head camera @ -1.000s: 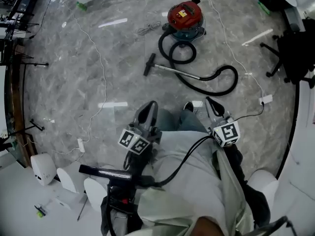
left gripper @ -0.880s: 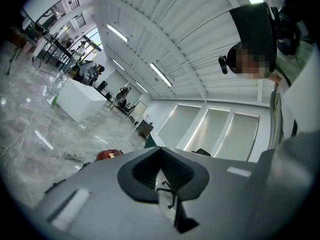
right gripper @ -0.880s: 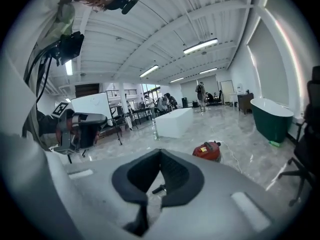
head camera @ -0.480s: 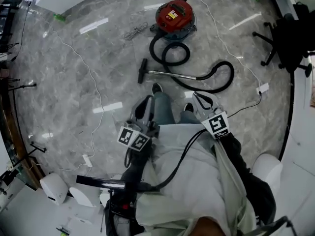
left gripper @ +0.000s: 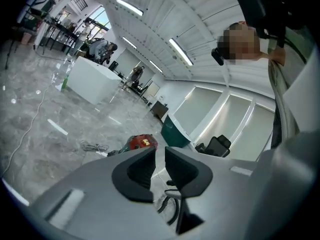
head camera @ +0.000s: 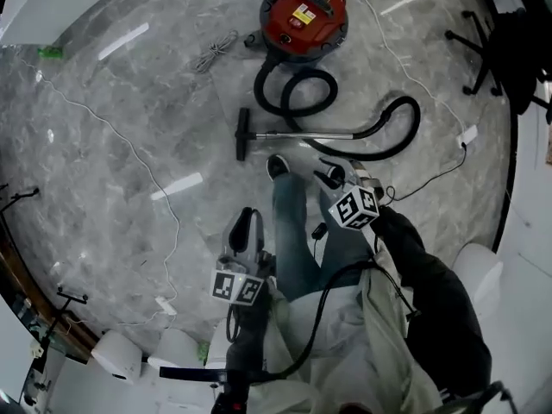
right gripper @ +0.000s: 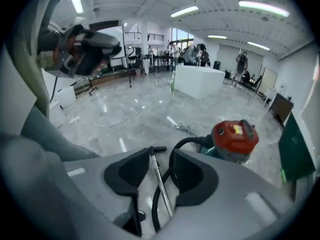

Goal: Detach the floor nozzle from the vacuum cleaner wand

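The red canister vacuum [head camera: 304, 11] lies on the marble floor with its black hose [head camera: 379, 141] looped to the metal wand [head camera: 306, 134]. The black floor nozzle [head camera: 242, 134] sits on the wand's left end. My left gripper [head camera: 245, 221] hovers well short of the nozzle, its jaws slightly apart and empty [left gripper: 159, 166]. My right gripper [head camera: 343, 179] hangs above the floor just short of the wand. Its jaws stand wider [right gripper: 160, 174], and the wand [right gripper: 161, 184] shows far beyond the gap. Both pairs of jaws have just been opening, with nothing between them.
The person's legs and a shoe [head camera: 276, 166] stand between the grippers, close to the wand. Thin white cables [head camera: 129, 153] and a grey cord bundle [head camera: 214, 54] lie on the floor. A power strip [head camera: 468, 134] and an office chair [head camera: 496, 50] are at the right.
Both grippers have dropped and moved toward the vacuum, the right one now pointing steeply down. Their jaws, shut before, now stand apart. The vacuum appears closer.
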A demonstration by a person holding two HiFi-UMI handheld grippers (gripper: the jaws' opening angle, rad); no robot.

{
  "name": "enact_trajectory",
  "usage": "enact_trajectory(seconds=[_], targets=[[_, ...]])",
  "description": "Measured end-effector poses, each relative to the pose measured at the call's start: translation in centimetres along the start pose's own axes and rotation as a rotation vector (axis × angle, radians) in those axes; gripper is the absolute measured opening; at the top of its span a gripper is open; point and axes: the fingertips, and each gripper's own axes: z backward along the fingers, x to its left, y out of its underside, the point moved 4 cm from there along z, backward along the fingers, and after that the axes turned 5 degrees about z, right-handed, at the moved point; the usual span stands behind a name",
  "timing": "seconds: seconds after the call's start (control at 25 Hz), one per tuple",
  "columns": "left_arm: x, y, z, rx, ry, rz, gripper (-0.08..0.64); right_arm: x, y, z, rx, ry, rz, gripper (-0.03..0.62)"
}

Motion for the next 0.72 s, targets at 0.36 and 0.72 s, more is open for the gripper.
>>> enact_trajectory(seconds=[0.36,0.72], targets=[[17.2,11.7,-0.9,-0.075,-0.158,0.156,0.067,4.1,20.8,-29.0,0.306,-0.12,0.148,0.161],[25.3,19.5,-0.1,-0.07,-0.242,0.201,0.063,6.4,33.6,-41.2,0.458,-0.144,0.371,0.164]])
